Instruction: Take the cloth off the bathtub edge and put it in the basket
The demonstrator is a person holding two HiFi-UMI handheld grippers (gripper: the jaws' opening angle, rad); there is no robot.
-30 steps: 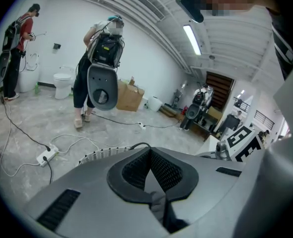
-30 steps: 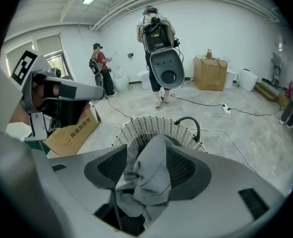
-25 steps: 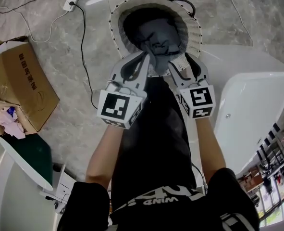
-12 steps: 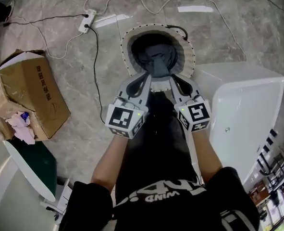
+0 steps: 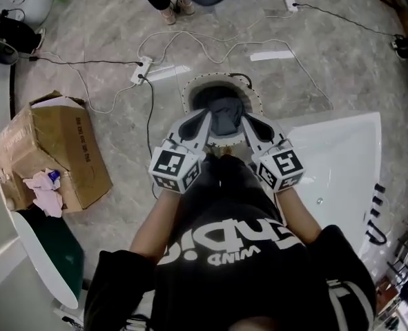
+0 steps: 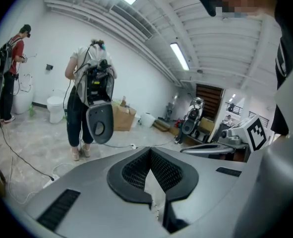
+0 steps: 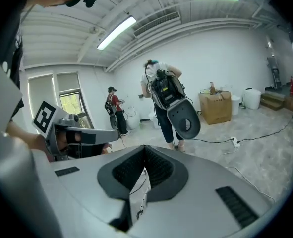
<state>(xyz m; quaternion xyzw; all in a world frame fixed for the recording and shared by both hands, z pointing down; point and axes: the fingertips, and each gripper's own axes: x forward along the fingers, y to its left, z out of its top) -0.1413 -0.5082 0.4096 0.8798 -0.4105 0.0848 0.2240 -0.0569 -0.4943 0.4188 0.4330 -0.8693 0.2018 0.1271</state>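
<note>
Round white perforated basket [image 5: 221,80] holds crumpled dark grey cloth [image 5: 224,116]. Left hand-held gripper [image 5: 205,116] and right hand-held gripper [image 5: 246,121]: jaws pressed together, empty; right's just closed. White bathtub [image 5: 342,157] alongside.

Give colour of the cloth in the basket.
Cloth is dark grey; head view shows it best.

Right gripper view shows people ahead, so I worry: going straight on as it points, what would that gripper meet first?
Nothing near: the right gripper, jaws just closed empty, points slightly down; probably the floor before the person with the backpack.
</note>
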